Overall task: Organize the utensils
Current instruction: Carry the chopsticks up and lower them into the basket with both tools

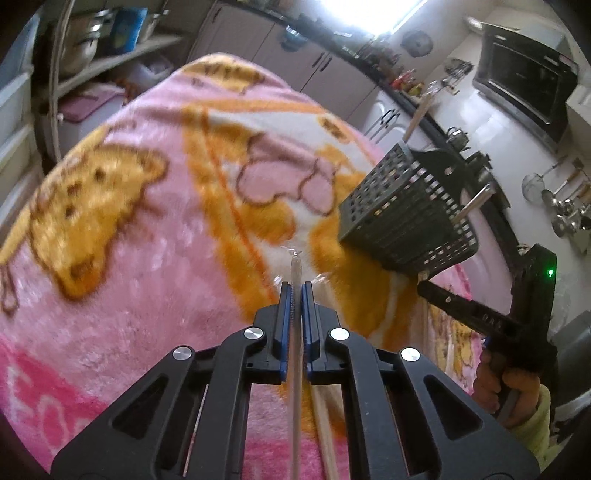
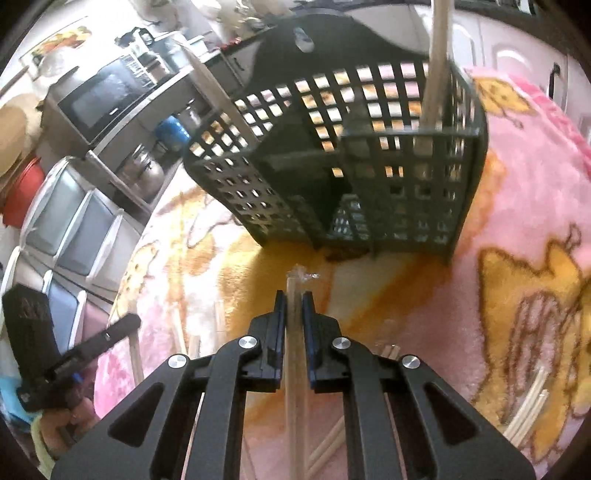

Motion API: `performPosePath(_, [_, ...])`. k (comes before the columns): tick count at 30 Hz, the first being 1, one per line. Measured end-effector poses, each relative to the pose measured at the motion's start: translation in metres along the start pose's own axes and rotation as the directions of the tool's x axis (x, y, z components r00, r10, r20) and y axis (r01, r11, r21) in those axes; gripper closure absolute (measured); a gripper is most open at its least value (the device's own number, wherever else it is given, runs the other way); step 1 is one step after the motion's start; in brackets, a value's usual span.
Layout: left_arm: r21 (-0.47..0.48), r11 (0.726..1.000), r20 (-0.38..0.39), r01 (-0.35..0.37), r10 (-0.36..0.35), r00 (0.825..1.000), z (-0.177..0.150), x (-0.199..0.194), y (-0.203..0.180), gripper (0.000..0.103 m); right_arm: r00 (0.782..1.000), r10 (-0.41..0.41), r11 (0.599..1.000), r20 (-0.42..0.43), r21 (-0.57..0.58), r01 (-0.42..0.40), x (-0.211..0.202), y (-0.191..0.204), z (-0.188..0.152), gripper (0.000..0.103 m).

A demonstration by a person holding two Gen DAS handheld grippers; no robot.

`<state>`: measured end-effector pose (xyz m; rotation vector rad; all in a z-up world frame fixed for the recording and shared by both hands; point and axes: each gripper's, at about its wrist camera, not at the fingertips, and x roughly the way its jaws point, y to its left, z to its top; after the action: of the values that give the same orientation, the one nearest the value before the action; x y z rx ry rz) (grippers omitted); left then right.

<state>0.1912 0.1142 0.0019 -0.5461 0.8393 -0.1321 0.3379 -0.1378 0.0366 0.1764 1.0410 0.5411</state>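
My left gripper (image 1: pixel 296 290) is clamped on a thin clear-wrapped stick (image 1: pixel 295 269); my right gripper (image 2: pixel 293 299) is clamped on a wooden chopstick (image 2: pixel 294 332). Both are above the pink blanket (image 1: pixel 129 295). The black utensil basket (image 2: pixel 351 177) stands just ahead, holding other sticks.

Both views are lit by daylight. In the left wrist view a window (image 1: pixel 365 14) at 12 o'clock is blown out to white, and glare is spread over the white counter (image 1: pixel 491 122) at 2 o'clock. The pink blanket (image 1: pixel 155 229) is smeared by motion blur, most strongly toward 9 o'clock. In the right wrist view the black basket (image 2: pixel 343 166) is seen backlit, and a soft shadow is cast below it. Straight lines are bent by fisheye distortion, and dark vignetting is seen in all corners.
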Motion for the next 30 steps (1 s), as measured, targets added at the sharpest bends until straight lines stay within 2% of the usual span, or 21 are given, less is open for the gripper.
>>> performPosePath(8, [0.063,0.998,0.079,0.025,-0.030,0.996,0.015,-0.019,-0.030,0.102,0.993,0.050,0.996,0.106,-0.079,-0.041,-0.040,0.014,-0.002,0.095])
performPosePath(15, [0.140,0.989,0.161,0.046,-0.069,0.985,0.043,-0.033,-0.069,0.102,0.972,0.077,0.988,0.223,-0.149,-0.044,-0.077,0.023,0.004,0.095])
performPosePath(21, [0.216,0.975,0.222,0.061,-0.110,0.969,0.067,-0.041,-0.107,0.102,0.934,0.093,0.982,0.346,-0.186,-0.029,-0.113,0.021,0.018,0.097])
performPosePath(30, [0.279,0.956,0.285,0.091,-0.173,0.943,0.104,-0.054,-0.151,0.102,0.859,0.078,0.982,0.506,-0.185,0.020,-0.161,0.016,0.058,0.097])
